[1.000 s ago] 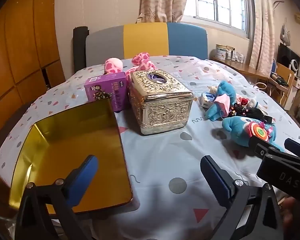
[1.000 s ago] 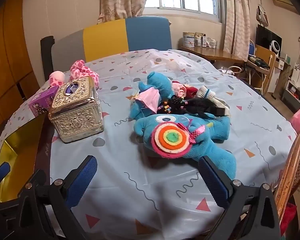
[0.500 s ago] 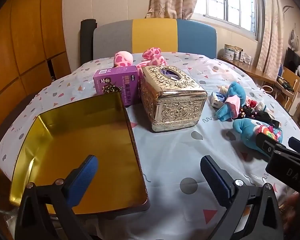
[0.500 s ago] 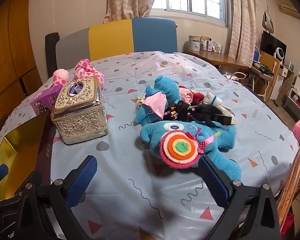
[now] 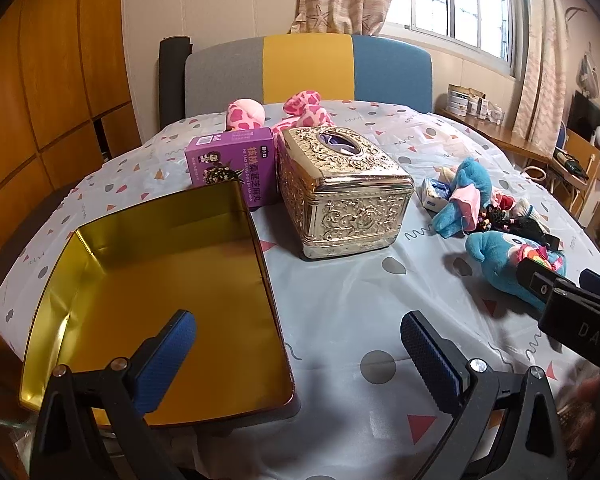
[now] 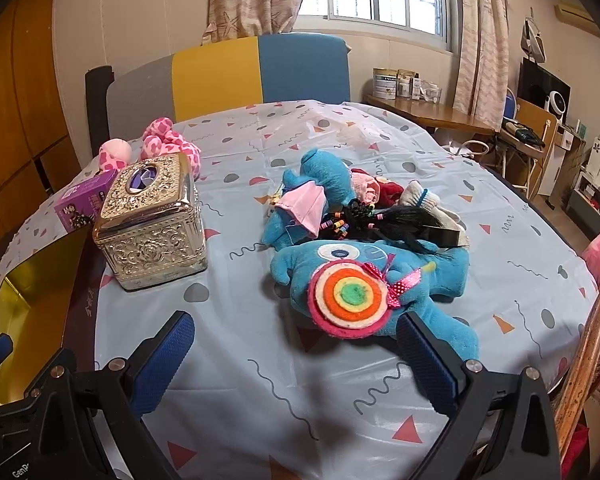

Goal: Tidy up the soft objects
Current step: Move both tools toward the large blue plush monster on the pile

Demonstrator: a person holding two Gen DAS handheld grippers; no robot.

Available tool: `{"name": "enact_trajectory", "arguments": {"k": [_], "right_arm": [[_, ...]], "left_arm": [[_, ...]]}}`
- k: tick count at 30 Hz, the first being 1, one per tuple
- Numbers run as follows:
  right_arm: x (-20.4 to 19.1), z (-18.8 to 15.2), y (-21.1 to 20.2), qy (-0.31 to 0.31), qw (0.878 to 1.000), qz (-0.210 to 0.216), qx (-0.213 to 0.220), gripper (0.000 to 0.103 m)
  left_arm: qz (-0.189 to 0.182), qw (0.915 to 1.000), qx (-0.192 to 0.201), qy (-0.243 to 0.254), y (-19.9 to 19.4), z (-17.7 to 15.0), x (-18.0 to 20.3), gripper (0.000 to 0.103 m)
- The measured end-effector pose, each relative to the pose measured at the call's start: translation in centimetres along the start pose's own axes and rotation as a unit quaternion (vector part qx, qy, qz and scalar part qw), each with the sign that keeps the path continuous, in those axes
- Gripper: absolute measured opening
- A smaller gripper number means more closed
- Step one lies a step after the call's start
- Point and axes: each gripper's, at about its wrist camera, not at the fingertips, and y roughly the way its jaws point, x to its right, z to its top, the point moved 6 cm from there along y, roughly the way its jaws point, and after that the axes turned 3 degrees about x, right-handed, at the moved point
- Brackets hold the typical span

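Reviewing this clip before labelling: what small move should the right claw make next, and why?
Probably ease the right claw forward onto the blue plush toy. Its jaws stand open and empty just short of the toy, and the gold tin is empty.

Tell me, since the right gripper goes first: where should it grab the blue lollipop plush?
Grip the blue lollipop plush across its near leg, coming from the front. That limb points toward the open right gripper and looks narrow enough for its jaws.
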Motion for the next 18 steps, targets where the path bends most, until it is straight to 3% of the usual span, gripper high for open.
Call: {"name": "enact_trajectory", "arguments": {"k": [18], "right_arm": [[-0.1,0.6,-1.6,-0.009,1.000,-0.005,0.013,0.103]], "left_arm": [[-0.007,0.9999,0.009,-0.004,-1.3,0.1,-0.1,0.103]]}}
